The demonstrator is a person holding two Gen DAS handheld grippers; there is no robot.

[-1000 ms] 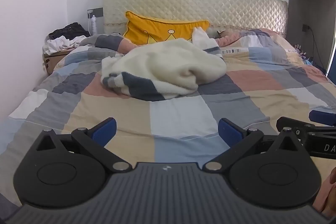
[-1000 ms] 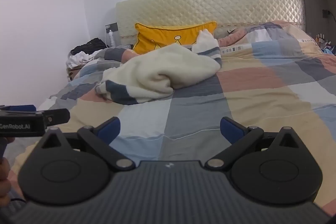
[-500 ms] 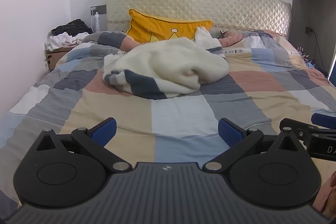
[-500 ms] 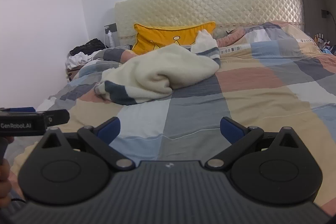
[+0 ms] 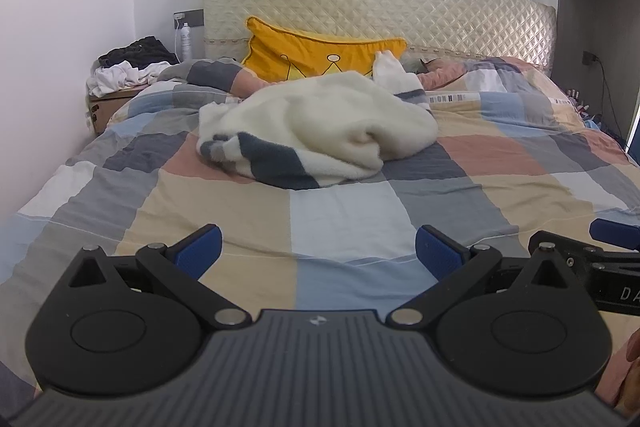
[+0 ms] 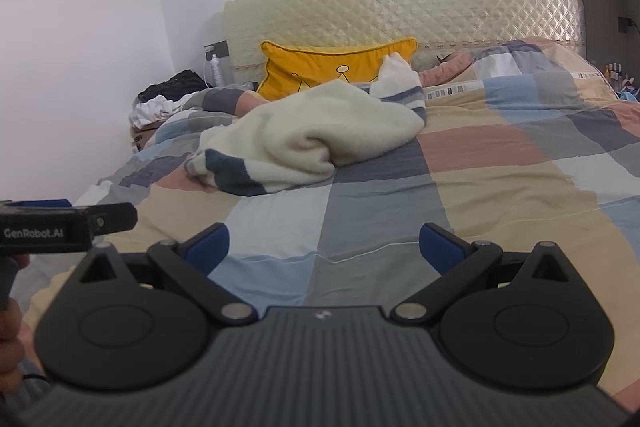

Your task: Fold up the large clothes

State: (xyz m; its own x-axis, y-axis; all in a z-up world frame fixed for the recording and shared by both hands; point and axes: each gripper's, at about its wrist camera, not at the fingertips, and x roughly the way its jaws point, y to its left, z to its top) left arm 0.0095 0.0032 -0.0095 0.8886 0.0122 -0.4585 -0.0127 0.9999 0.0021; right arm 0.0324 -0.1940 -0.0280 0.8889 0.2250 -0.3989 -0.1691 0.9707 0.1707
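One bed (image 5: 352, 211), covered in a smooth checked quilt, lies bare and flat between the garment and both tools, with a wall along its left edge. One crumpled cream fleece garment (image 5: 320, 131) with grey stripes sits mid-bed, just before one yellow pillow (image 5: 320, 55). The left tool (image 5: 318, 253) and right tool (image 6: 324, 249) stand apart, holding nothing, well short of the garment.

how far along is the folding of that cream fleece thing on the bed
Nothing looks done: the cream fleece garment with navy stripes lies in a crumpled heap on the patchwork quilt, in front of the yellow pillow. Nothing is in hand: the left claw and right claw are both open and empty, short of the heap. Left to do: reach it, spread it flat, then make every fold.
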